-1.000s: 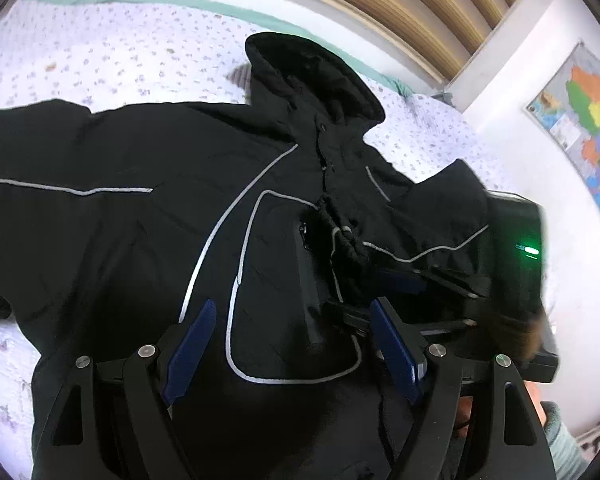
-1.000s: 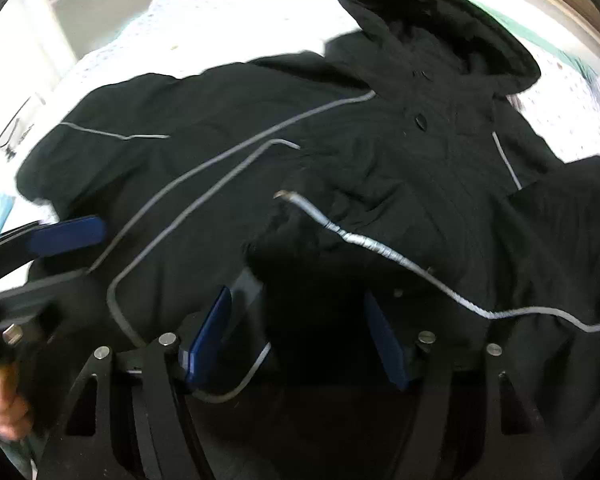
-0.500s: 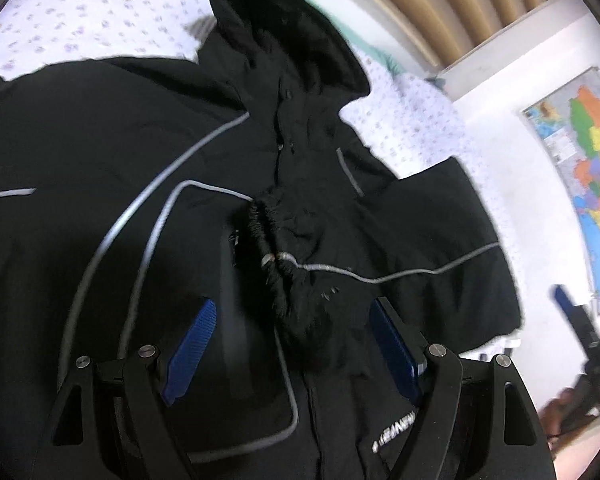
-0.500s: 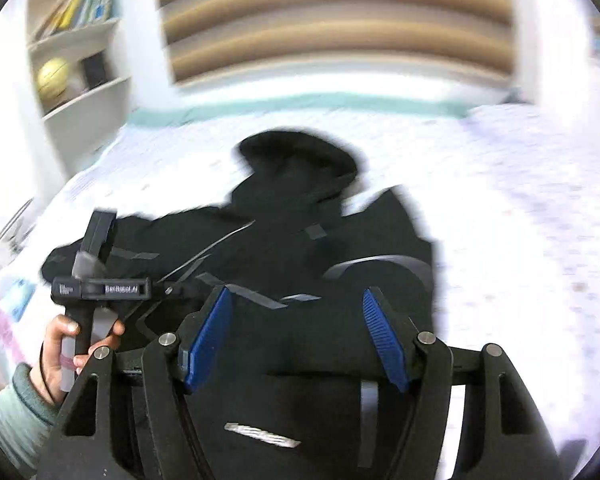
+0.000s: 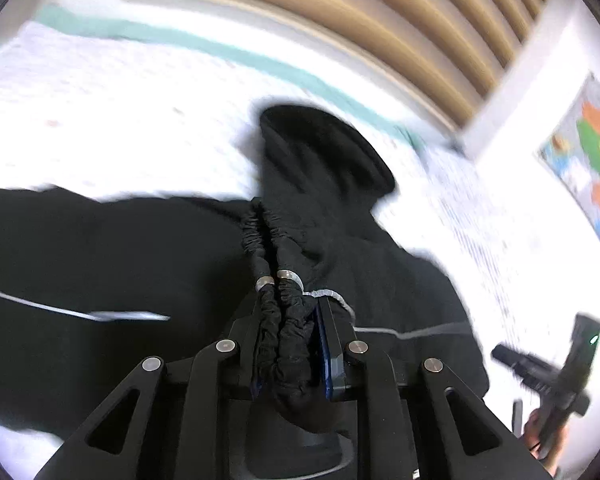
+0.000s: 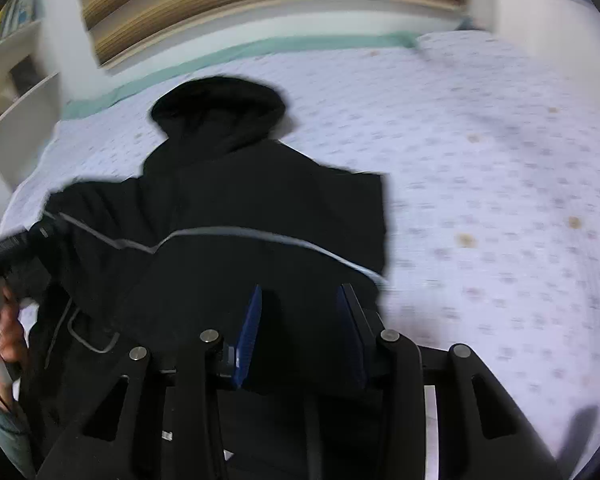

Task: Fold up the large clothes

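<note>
A black hooded jacket [image 5: 100, 264] with thin grey piping lies on a bed, hood [image 5: 320, 152] toward the headboard. My left gripper [image 5: 290, 344] is shut on the gathered elastic cuff [image 5: 284, 320] of a sleeve and holds it over the jacket's chest. In the right wrist view the jacket [image 6: 228, 208] lies with its right sleeve folded across the body. My right gripper [image 6: 300, 316] hovers over the jacket's lower right part, jaws partly apart, nothing clearly held. It also shows in the left wrist view [image 5: 556, 376] at the right edge.
The bed sheet [image 6: 480, 184] is white with small lilac flowers. A slatted wooden headboard [image 5: 340, 12] is behind. A wall map [image 5: 592, 152] hangs at the right. White shelves [image 6: 16, 92] stand at the left.
My left gripper has closed on the sleeve cuff and lifted it. My right gripper has narrowed and sits lower over the jacket's right side. Both views are blurred by motion.
</note>
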